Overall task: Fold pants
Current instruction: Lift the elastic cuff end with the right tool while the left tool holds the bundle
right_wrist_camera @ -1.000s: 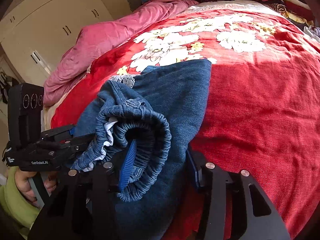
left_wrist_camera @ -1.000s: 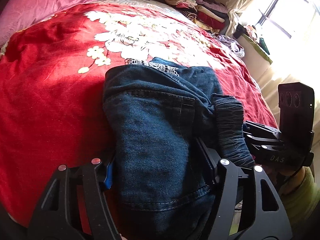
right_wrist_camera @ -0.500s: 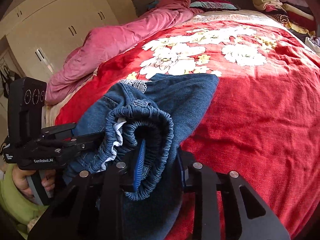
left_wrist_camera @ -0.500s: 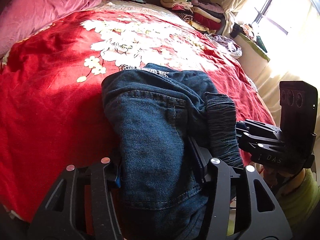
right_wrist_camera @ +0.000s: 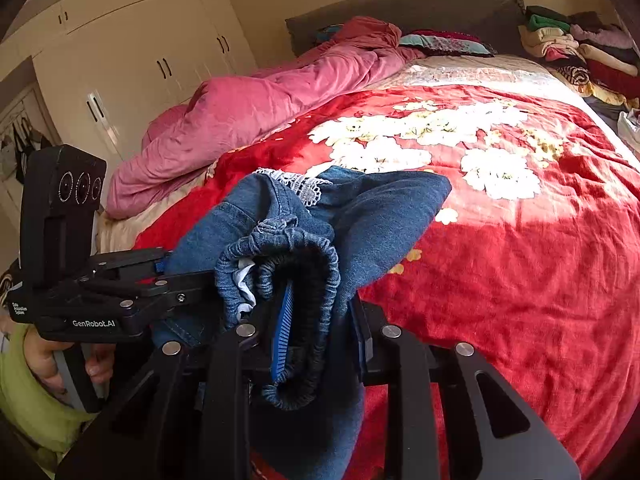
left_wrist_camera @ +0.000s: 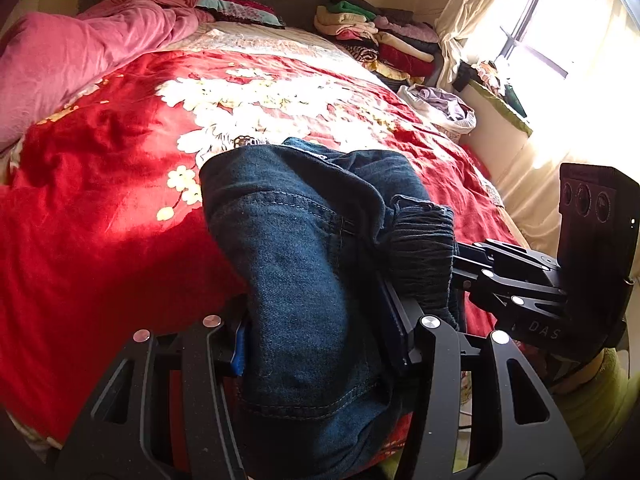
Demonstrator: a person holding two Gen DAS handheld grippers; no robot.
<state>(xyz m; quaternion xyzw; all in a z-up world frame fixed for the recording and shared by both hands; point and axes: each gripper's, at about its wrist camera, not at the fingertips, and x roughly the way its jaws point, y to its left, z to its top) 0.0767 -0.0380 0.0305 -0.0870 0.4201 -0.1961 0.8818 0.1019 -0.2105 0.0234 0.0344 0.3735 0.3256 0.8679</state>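
In the left wrist view, the pants, dark blue denim, fill the lower centre of the frame, bunched and draped over the near edge of the red floral blanket. The left gripper is clamped on a thick layer of the denim, pads pressing both sides. At the right of the frame the right gripper bites the gathered elastic waistband.

In the right wrist view, the pants sit at centre, the waistband rolled over one blue pad, a strip of white lace trim at their far end. The right gripper is narrowly closed on the waistband; the left gripper holds denim at the frame's left.

Judging by this, the folding is barely begun: the garment is gripped at two points but crumpled, with spreading flat and every fold left to do.
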